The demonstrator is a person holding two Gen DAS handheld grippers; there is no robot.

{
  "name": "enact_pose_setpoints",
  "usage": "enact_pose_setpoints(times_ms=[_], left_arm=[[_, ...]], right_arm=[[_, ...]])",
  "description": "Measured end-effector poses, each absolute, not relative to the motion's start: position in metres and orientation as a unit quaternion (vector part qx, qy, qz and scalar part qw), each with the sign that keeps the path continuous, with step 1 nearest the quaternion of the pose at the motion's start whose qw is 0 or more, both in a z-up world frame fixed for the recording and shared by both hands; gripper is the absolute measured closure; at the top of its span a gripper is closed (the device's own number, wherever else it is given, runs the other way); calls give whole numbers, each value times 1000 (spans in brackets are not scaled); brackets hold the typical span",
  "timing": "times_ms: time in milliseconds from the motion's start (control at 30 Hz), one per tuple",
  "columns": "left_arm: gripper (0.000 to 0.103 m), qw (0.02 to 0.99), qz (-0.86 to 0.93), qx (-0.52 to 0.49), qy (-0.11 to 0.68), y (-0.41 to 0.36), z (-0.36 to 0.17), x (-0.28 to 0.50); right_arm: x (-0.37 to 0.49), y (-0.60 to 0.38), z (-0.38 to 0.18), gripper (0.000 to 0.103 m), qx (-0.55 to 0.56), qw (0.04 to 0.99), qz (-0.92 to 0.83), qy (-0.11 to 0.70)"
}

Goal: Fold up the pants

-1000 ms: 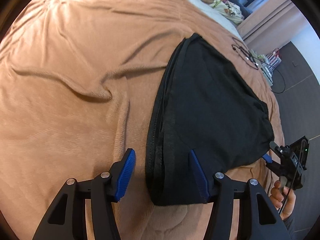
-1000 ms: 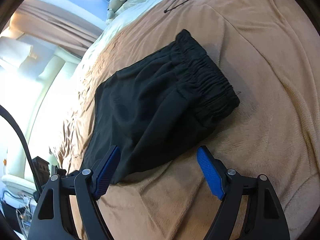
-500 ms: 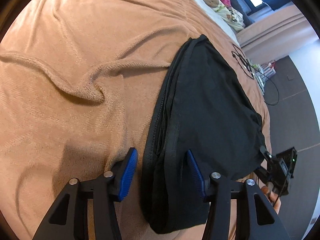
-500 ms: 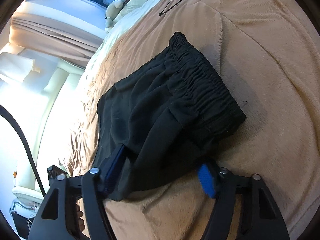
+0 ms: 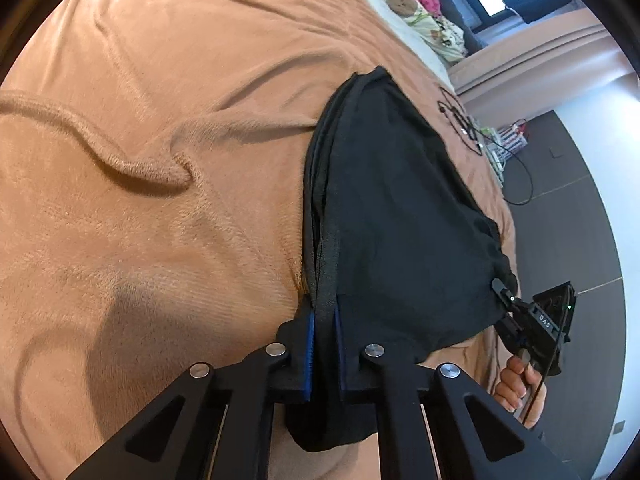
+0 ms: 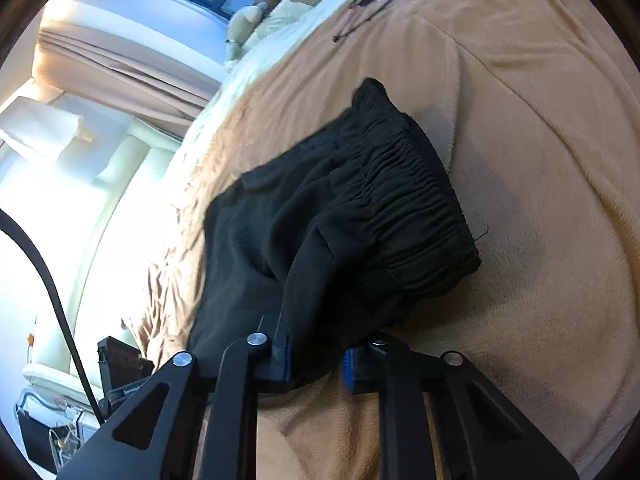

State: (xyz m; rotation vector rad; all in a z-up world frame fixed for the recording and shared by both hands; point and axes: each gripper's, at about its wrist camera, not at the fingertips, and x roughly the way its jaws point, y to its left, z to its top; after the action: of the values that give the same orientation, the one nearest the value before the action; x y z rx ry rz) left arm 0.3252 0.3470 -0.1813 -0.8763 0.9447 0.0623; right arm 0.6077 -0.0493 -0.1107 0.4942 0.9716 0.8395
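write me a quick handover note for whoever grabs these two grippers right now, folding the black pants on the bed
Left gripper: jaws have just closed, now pinching the black pants at their near seamed edge.
Right gripper: jaws have just closed on the near edge beside the elastic waistband.
The pants lie already folded into a compact stack on the tan blanket.
Left: probably lift both pinched edges together and fold them over.
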Motion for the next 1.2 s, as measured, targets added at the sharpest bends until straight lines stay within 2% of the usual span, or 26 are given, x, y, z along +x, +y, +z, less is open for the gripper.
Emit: enact_pose_setpoints(times_ms=[167, 433, 1200], left_arm=[[96, 806, 29, -400, 435, 343, -163, 319], [96, 809, 25, -400, 429, 335, -142, 293], [96, 801, 56, -429, 413, 289, -144, 172]], right_arm=[[600, -49, -102, 95, 226, 775, 395, 439], [581, -50, -86, 95, 212, 776, 407, 434], [515, -80, -81, 95, 165, 761, 437, 451]])
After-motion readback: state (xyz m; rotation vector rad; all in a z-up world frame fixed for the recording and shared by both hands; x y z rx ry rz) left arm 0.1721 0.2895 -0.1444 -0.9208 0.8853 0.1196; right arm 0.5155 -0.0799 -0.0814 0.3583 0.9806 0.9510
